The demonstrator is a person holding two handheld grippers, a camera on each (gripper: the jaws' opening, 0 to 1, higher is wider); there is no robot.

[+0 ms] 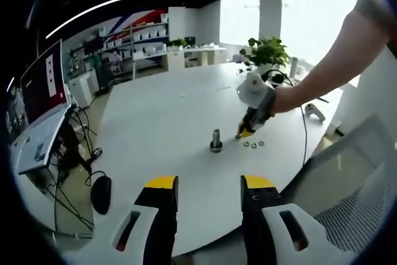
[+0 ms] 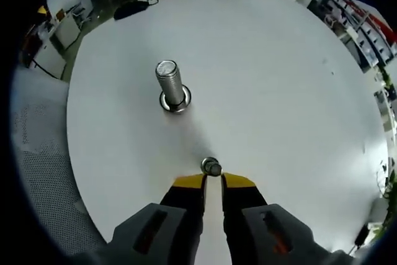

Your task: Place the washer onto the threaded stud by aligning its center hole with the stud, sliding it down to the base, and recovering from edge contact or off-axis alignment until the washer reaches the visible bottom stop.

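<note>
Jaws pinch small silvery washer (image 2: 211, 166) near stud (image 2: 170, 85).

Silver washer (image 2: 211, 166) lies flat on the table, near upright threaded stud (image 2: 170, 85).

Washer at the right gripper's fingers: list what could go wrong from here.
1. The washer sits only at the tips of the right gripper, so it may slip or tilt.
2. The stud stands apart across the table; an off-axis approach could catch the washer's edge on the threads.
</note>
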